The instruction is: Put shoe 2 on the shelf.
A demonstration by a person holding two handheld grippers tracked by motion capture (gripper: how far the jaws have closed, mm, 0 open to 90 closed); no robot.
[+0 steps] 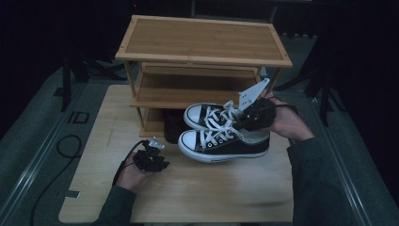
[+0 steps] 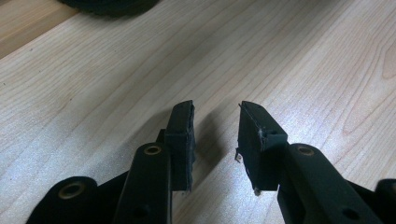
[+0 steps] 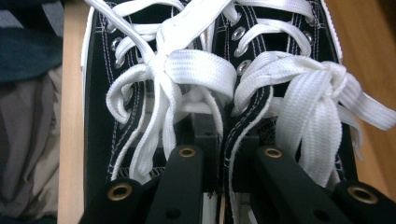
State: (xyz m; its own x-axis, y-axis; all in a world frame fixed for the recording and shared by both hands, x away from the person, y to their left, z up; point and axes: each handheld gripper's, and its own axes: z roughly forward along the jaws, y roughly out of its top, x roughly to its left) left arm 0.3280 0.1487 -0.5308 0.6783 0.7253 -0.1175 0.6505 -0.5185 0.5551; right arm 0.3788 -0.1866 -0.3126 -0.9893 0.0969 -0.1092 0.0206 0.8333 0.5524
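While the right hand-held gripper (image 1: 248, 117) is clamping the two inner collars of a pair of black canvas sneakers with white laces and white rubber toe caps (image 1: 221, 136), the pair is hanging just above the middle of the pale wooden surface (image 1: 188, 188), toes pointing toward its left edge. In the right gripper view the black jaws are pressing together on the adjoining inner walls of the two shoes (image 3: 224, 140), with the knotted white laces (image 3: 196, 74) spreading over both tongues. Just behind the sneakers a three-tier bamboo shoe rack (image 1: 202, 42) is standing along the far edge of the surface, its top and middle shelves lying bare. A dark object (image 1: 173, 125) is sitting on the lowest shelf, right behind the toe caps; what it is cannot be told. The left hand-held gripper (image 1: 151, 157) is resting low near the left edge of the surface, well apart from the shoes, its cable (image 1: 124, 162) curling back beside the wrist. Seen in the left gripper view, its jaws are standing apart with bare wood grain (image 2: 303, 70) between them, gripping nothing.
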